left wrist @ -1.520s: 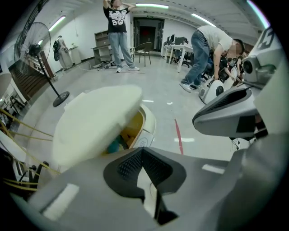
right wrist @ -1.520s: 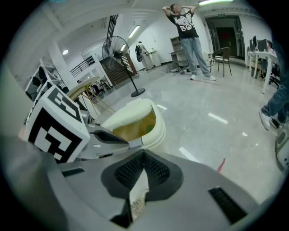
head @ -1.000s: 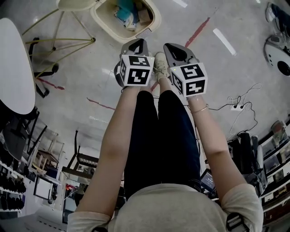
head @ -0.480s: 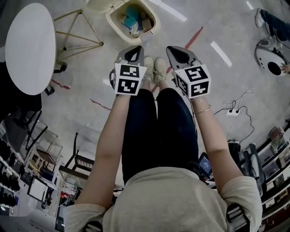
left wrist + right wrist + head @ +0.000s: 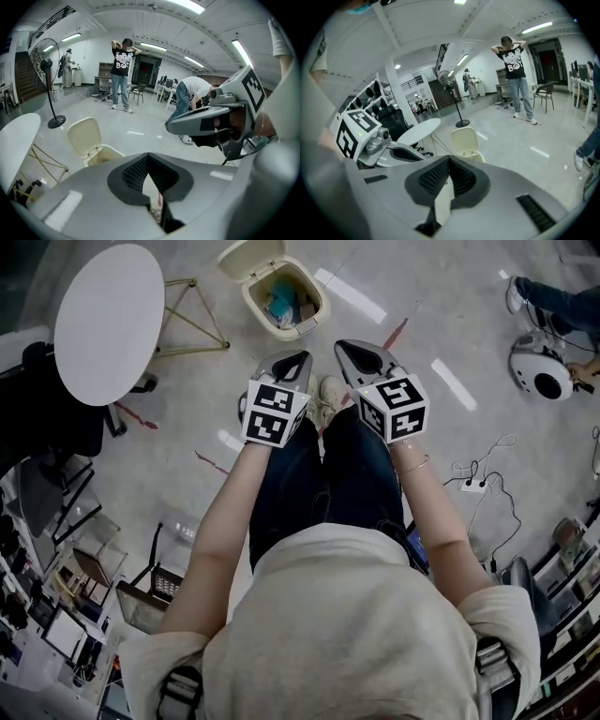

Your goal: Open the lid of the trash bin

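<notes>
The cream trash bin [image 5: 284, 304] stands on the floor ahead of the person's feet, its lid [image 5: 247, 256] swung up and back, with rubbish showing inside. Both grippers hang side by side above the shoes, short of the bin and touching nothing. My left gripper [image 5: 292, 365] is shut and empty, and so is my right gripper [image 5: 360, 354]. In the left gripper view the raised lid [image 5: 84, 136] stands beyond my shut left gripper [image 5: 149, 158]. The right gripper view shows the lid [image 5: 464, 139] upright past my shut right gripper [image 5: 450, 163].
A round white table [image 5: 108, 324] on thin gold legs stands left of the bin. At the right lie a white round device [image 5: 536, 371] and a power strip with cables [image 5: 469, 486]. A standing fan [image 5: 47, 89] and people [image 5: 121, 75] are farther off.
The bin has gone from the top edge to fully in view, smaller and farther from the grippers; its lid stays up. Both grippers stay shut, side by side.
</notes>
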Motion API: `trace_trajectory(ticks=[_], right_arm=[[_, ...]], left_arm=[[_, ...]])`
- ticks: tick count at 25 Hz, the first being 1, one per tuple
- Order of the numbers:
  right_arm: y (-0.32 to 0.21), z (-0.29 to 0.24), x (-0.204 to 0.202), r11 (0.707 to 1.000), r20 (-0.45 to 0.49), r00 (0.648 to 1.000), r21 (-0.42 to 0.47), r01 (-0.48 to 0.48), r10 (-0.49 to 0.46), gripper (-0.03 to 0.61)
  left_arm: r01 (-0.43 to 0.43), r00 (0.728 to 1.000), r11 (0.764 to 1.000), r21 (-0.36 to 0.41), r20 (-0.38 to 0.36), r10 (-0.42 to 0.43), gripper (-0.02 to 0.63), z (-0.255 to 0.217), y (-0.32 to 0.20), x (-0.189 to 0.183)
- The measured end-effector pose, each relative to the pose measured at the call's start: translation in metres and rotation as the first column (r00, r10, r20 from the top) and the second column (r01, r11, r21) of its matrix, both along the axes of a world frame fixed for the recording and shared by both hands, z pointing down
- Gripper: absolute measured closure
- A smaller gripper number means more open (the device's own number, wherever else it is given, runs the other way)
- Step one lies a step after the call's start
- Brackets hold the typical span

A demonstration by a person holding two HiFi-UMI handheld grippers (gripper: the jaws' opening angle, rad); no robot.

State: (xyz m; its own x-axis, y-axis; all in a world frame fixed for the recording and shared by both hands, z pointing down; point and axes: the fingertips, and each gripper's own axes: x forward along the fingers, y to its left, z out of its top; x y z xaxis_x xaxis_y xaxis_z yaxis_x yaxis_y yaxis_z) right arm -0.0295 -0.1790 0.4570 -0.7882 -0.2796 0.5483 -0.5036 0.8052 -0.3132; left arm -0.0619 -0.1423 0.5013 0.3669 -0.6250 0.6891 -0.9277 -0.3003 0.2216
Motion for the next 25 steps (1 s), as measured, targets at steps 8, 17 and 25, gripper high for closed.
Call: trace_trajectory(ticks=[8,17,25], right_arm=[[0.009,-0.085,-0.007,0.993,0.047,0.999,0.117,0.003,-0.009,0.571],[0.010,-0.128,-0.015,0.965,0.038,0.997,0.258,0.051,-0.062,0.571],[0.006,-0.150,-0.020,0.956,0.081,0.995,0.290,0.038,-0.064,0.571]], left_arm=[[0.082,0.995,0.990,0.115,-0.066,-0.075,0.607,-0.076,0.000,-0.010],[0.123,0.991,0.960,0.251,-0.089,-0.104,0.607,-0.133,-0.012,-0.026],[0.187,0.978,0.938,0.292,-0.144,-0.150,0.607,-0.156,-0.018,-0.020]])
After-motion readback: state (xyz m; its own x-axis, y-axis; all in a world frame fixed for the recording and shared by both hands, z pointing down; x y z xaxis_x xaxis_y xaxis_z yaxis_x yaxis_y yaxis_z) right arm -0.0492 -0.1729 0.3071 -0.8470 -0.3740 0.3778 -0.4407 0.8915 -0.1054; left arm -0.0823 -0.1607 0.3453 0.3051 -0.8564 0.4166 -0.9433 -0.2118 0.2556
